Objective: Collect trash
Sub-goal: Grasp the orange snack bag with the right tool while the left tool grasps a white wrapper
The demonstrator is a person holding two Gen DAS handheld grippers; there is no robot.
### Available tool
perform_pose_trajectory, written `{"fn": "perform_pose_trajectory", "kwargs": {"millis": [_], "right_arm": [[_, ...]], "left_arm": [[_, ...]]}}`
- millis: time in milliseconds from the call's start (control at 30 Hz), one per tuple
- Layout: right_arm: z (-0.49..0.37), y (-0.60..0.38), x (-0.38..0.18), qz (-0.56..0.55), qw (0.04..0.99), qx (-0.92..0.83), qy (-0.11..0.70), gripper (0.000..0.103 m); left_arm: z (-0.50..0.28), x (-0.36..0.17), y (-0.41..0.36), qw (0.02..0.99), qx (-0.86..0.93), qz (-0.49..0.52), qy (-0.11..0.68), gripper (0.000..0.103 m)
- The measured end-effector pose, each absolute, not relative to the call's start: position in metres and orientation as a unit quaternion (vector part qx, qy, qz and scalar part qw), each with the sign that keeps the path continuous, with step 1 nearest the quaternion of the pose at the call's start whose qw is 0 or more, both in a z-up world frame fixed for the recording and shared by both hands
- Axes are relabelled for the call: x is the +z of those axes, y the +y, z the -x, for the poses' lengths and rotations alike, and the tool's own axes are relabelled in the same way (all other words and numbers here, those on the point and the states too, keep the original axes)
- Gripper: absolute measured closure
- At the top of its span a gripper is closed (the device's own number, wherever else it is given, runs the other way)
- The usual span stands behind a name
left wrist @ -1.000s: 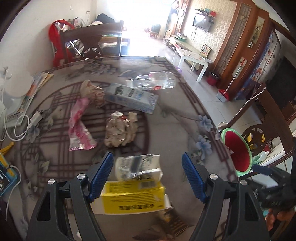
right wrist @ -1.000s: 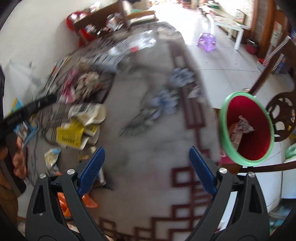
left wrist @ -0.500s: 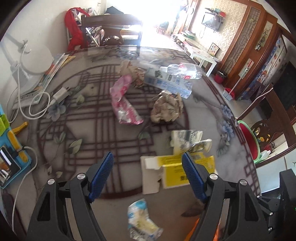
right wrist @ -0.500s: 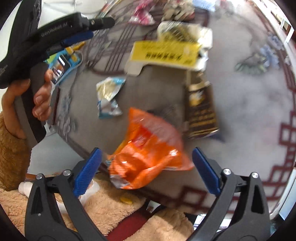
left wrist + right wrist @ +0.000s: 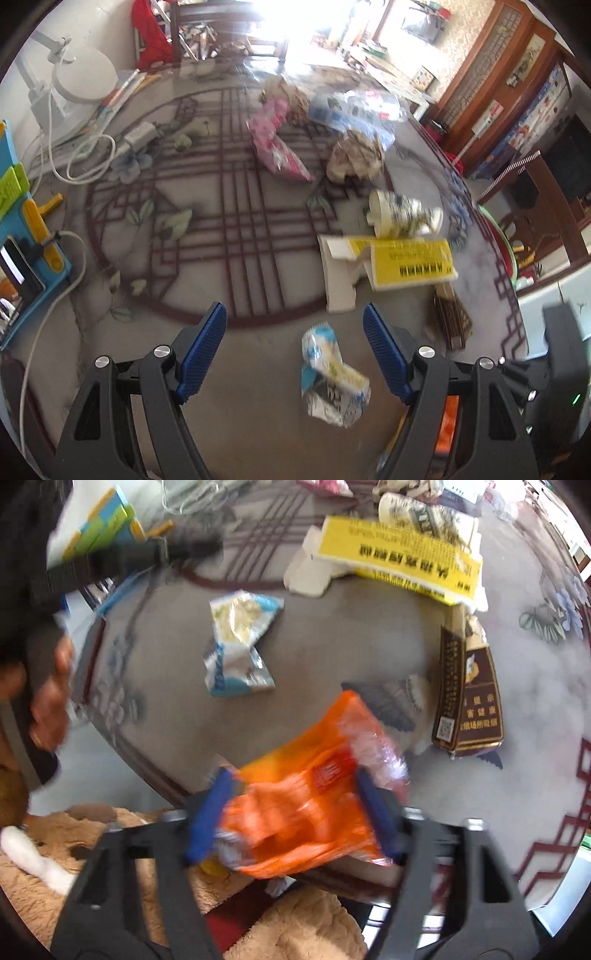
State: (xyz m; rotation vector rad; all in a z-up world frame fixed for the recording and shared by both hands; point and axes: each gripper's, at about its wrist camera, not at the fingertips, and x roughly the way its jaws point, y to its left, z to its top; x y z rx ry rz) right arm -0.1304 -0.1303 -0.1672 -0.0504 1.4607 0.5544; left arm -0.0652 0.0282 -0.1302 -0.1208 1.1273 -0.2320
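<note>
Right gripper [image 5: 295, 808] has its jaws pressed against both sides of the orange wrapper [image 5: 306, 805] at the near edge of the table [image 5: 332, 657]; the frame is blurred, but it reads as a grip just taken. Left gripper [image 5: 295, 350] hangs with jaws wide apart and empty, the blue-and-white snack packet [image 5: 332, 380] lying on the table between its fingers.

Outward from there, plenty is left: the brown carton [image 5: 469, 701], the yellow box [image 5: 399, 262], a crumpled cup [image 5: 402, 218], a paper wad [image 5: 354, 158], a pink wrapper [image 5: 277, 147] and a blue pack [image 5: 347, 114].

By my count 8 pieces are uncollected, so this looks like early going. The green-rimmed bin [image 5: 495, 236] peeks past the table's right edge; its contents are hidden.
</note>
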Motion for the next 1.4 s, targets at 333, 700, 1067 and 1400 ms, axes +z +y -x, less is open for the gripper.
{"fn": "perform_pose_trajectory", "kwargs": {"millis": [333,700,1067,1400], "right_arm": [[0.103,-0.182,-0.140,-0.069,0.763,0.178,0.617,0.077],[0.134,-0.204,-0.137,0.002,0.731,0.202,0.652,0.012],[0.140,-0.186,-0.166,0.036,0.704,0.221,0.675,0.049],[0.110,-0.200,-0.093,-0.023,0.783,0.231,0.578,0.051]], "left_arm": [[0.083,-0.165,0.012,0.798,-0.158,0.053,0.580,0.031],[0.073,-0.183,-0.002,0.784,-0.162,0.053,0.596,0.065],[0.061,-0.140,0.002,0.834,-0.141,0.050,0.531,0.078],[0.046,-0.105,-0.003,0.865,-0.137,0.056,0.480,0.079]]}}
